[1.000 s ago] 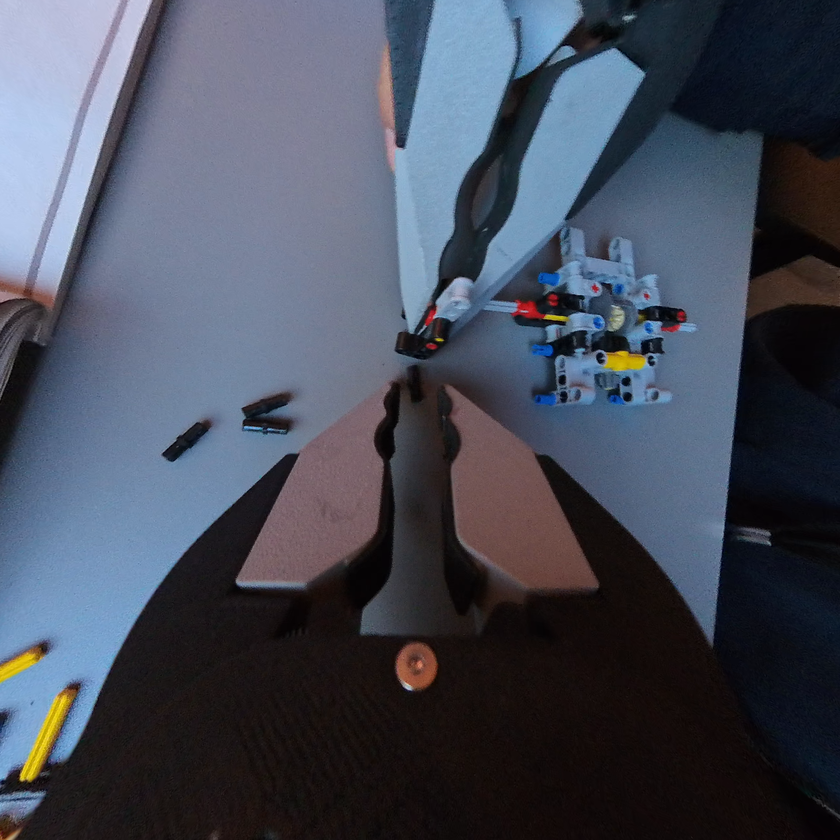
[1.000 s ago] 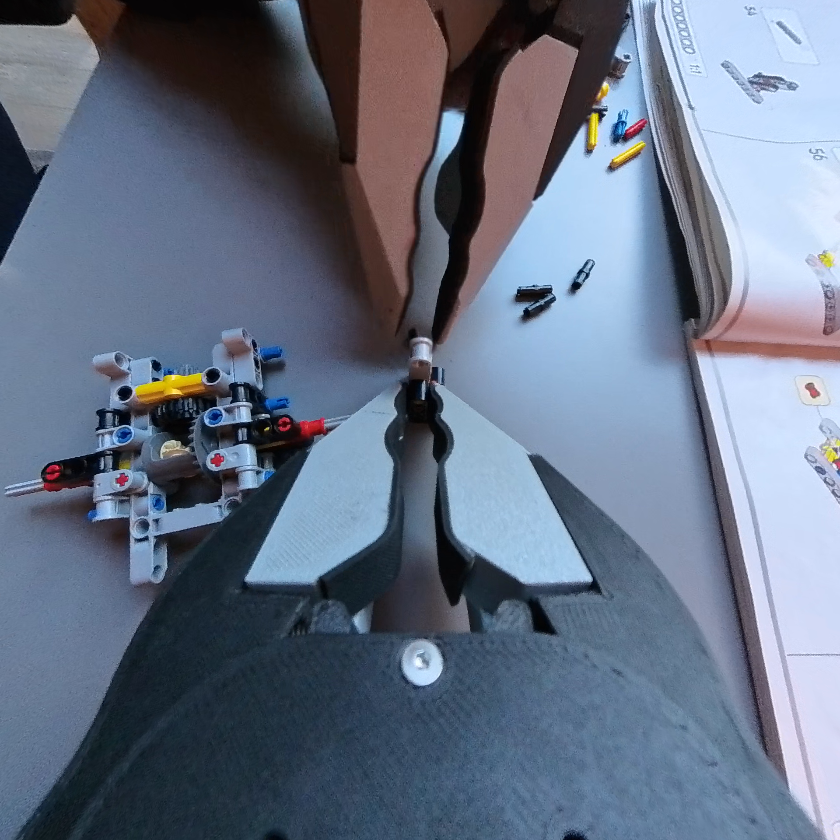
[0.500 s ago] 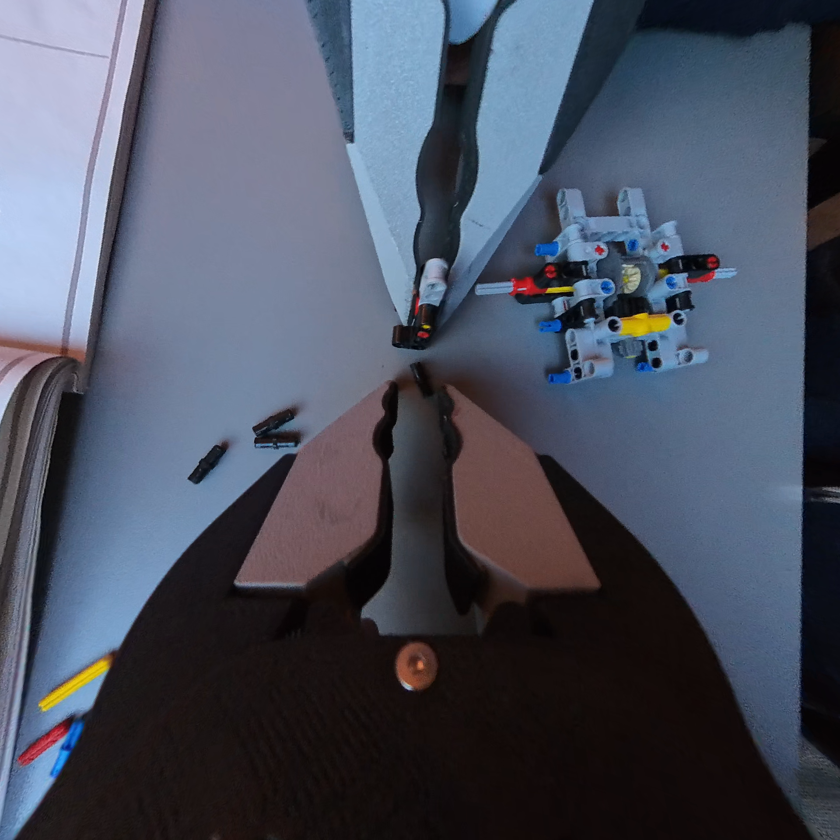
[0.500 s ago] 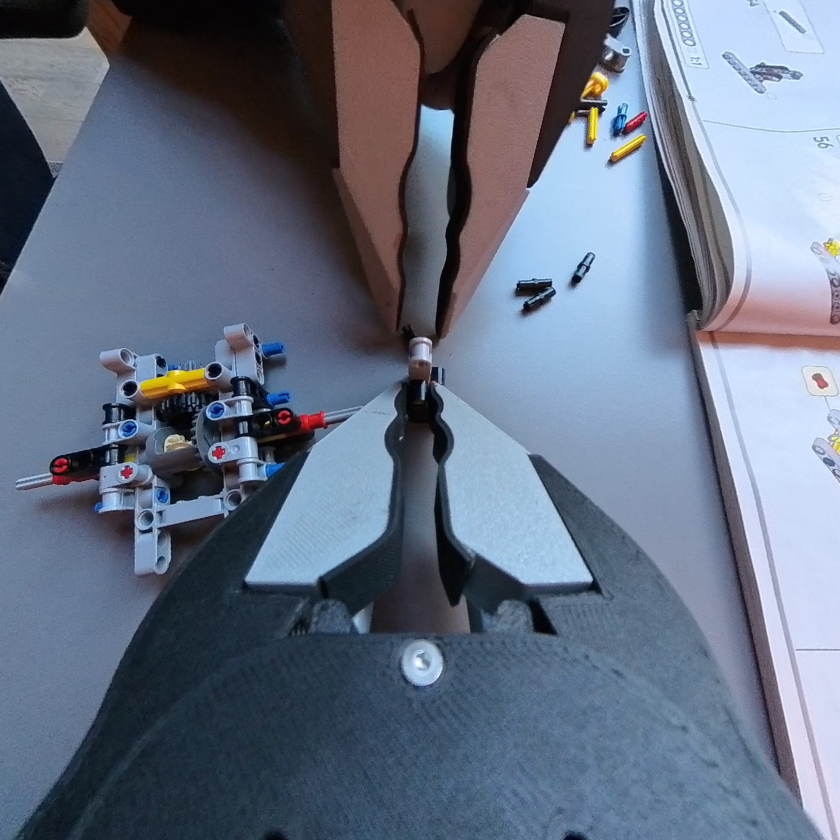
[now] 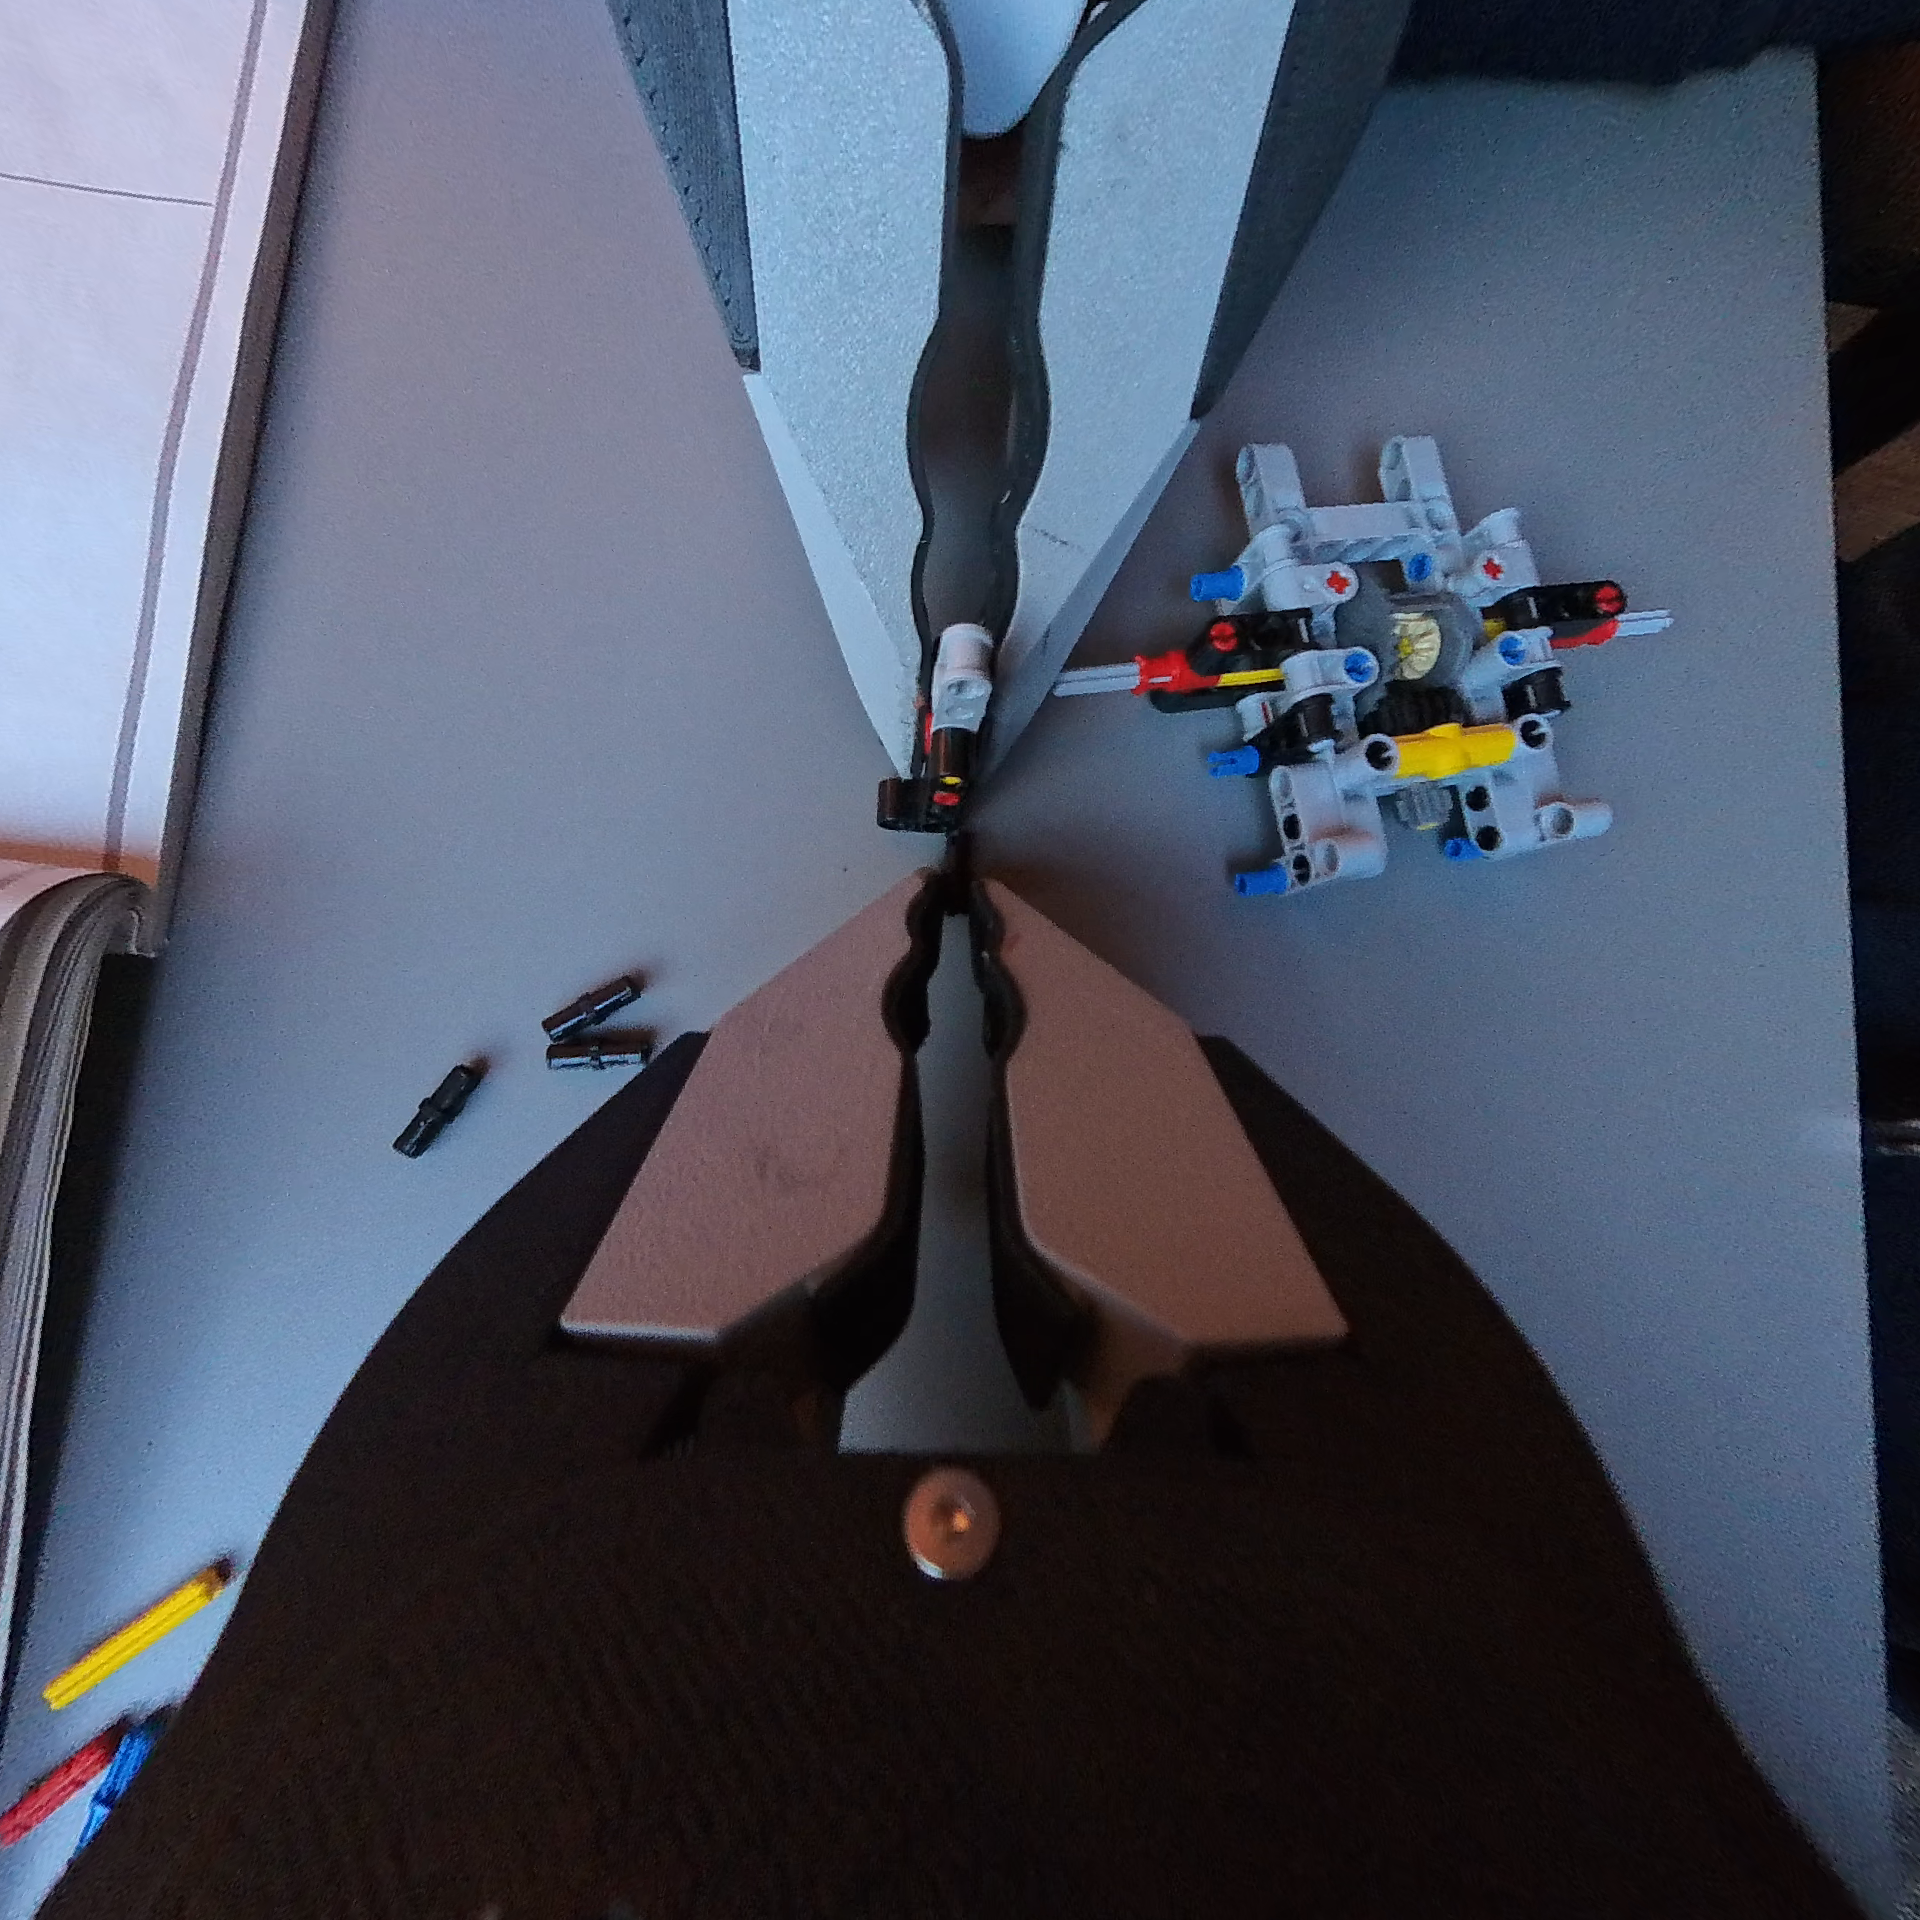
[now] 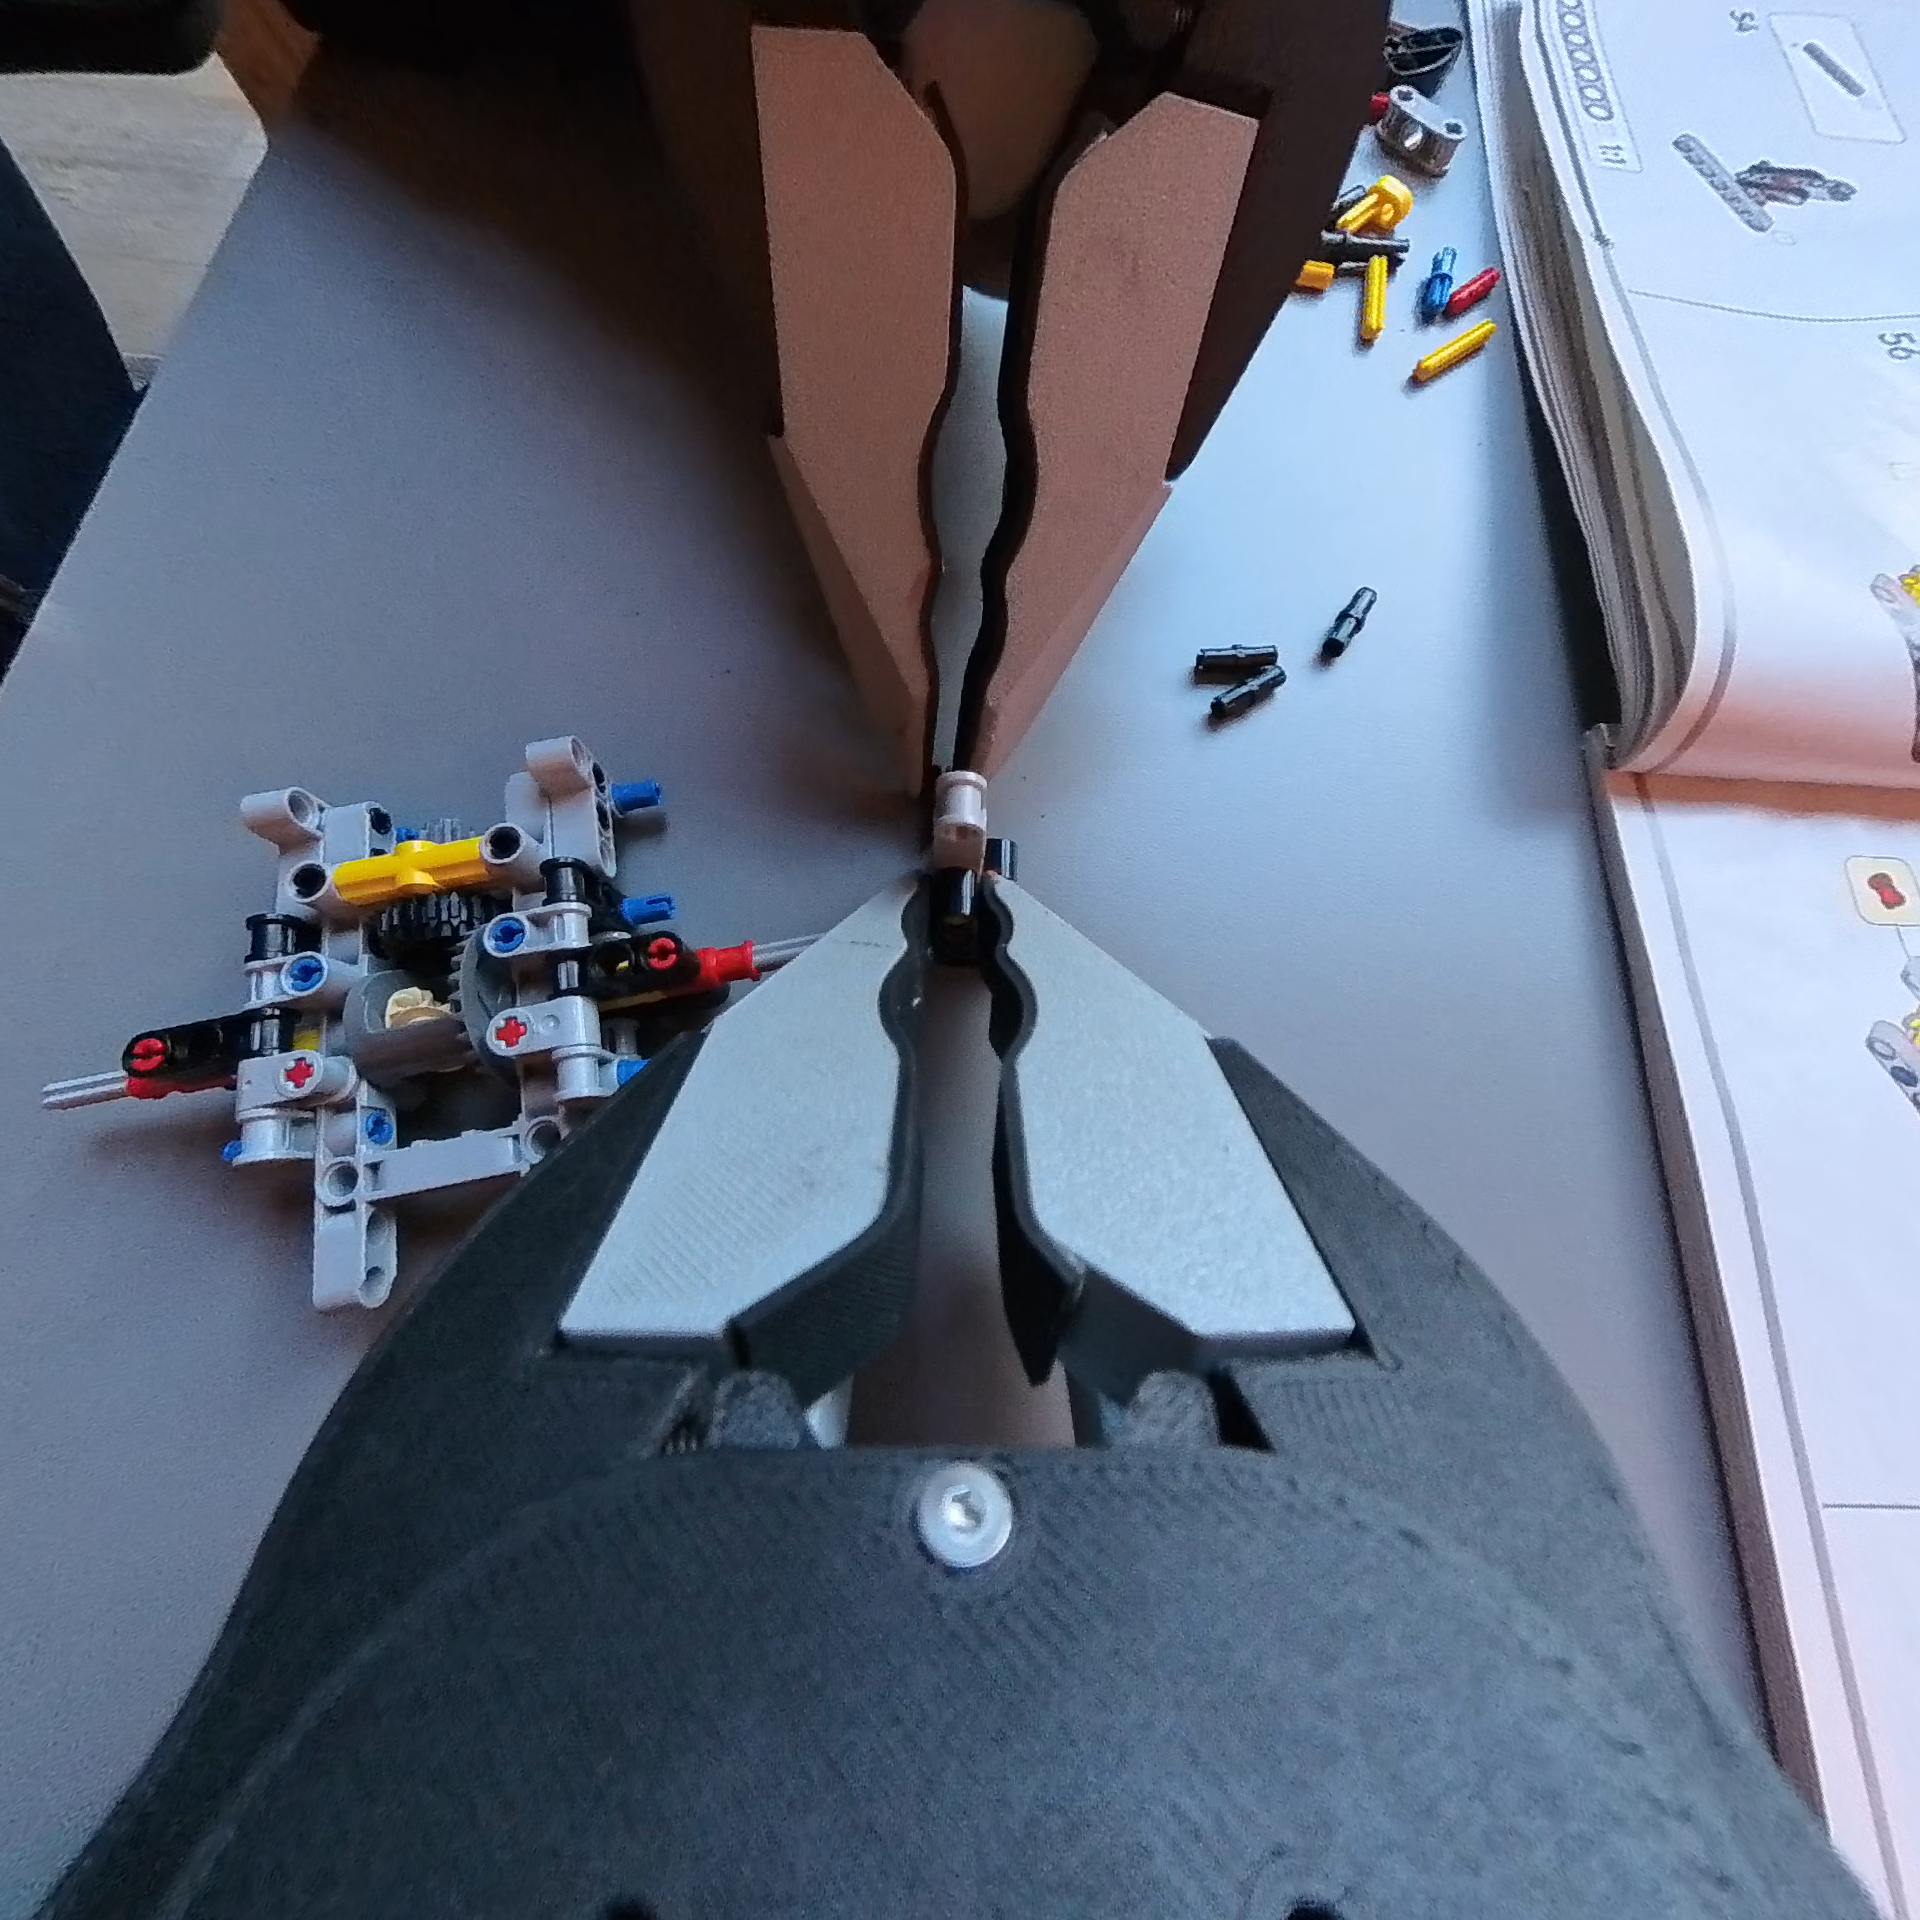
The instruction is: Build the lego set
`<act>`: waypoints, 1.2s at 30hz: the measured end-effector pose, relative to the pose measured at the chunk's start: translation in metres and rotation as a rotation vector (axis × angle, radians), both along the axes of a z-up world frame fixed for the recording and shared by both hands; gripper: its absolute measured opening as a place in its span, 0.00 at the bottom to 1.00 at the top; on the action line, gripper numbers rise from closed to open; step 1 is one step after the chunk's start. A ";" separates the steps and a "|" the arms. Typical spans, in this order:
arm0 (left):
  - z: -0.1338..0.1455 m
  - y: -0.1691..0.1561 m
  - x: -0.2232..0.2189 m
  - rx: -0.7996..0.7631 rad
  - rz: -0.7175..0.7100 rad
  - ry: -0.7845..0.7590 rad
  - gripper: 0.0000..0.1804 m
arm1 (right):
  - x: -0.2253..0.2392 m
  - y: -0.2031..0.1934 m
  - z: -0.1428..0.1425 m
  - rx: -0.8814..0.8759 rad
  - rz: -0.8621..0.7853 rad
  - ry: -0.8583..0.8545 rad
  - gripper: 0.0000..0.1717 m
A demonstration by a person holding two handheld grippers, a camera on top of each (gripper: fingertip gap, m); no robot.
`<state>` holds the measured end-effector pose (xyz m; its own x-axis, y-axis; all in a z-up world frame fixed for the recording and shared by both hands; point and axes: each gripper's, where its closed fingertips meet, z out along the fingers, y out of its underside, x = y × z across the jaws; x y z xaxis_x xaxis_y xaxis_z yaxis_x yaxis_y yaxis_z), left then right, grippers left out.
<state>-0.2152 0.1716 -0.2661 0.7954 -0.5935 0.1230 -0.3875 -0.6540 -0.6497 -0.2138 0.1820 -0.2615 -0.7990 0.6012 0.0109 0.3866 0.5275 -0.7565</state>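
- Centrally, we see the right gripper [image 6: 958, 914] with its tips clamped on a small black and pale grey connector piece [image 6: 958, 847]; the black part sits between the pads and the pale part sticks out ahead of them.
- From the left wrist view, the same small assembly [image 5: 948, 717] shows pinched at the right gripper's tips, above the grey table [image 5: 520, 623].
- We see the left gripper [image 5: 954, 896] nose to nose with the right one, its tips drawn together on a thin black pin [image 5: 952, 862] whose far end reaches the small assembly.
- Beside the right gripper lies a larger built assembly [image 6: 416, 997] of grey beams, black gears, a yellow part, and blue and red pins, flat on the table.
- On the other side we find three loose black pins [image 6: 1247, 675] near each other, and farther off a cluster of yellow, blue and red pins [image 6: 1392, 270].
- An open instruction booklet [image 6: 1766, 416] lies along the table edge, with printed diagrams and numbers that we leave unread.
- Past the table edge we make out a strip of wood-toned floor [image 6: 125, 187] and dark shapes we cannot tell apart.
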 end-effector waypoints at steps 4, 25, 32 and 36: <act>0.000 0.001 0.000 0.005 0.008 -0.013 0.01 | 0.001 0.000 0.000 -0.009 0.003 -0.012 0.03; 0.001 0.012 -0.007 -0.055 0.113 -0.194 0.01 | 0.002 0.003 0.001 -0.049 -0.007 -0.063 0.03; 0.001 0.013 -0.007 -0.097 0.126 -0.199 0.00 | 0.001 0.003 0.000 -0.017 0.004 -0.031 0.03; 0.001 0.013 -0.007 -0.102 0.136 -0.210 0.00 | 0.000 0.003 0.000 -0.021 -0.013 -0.043 0.03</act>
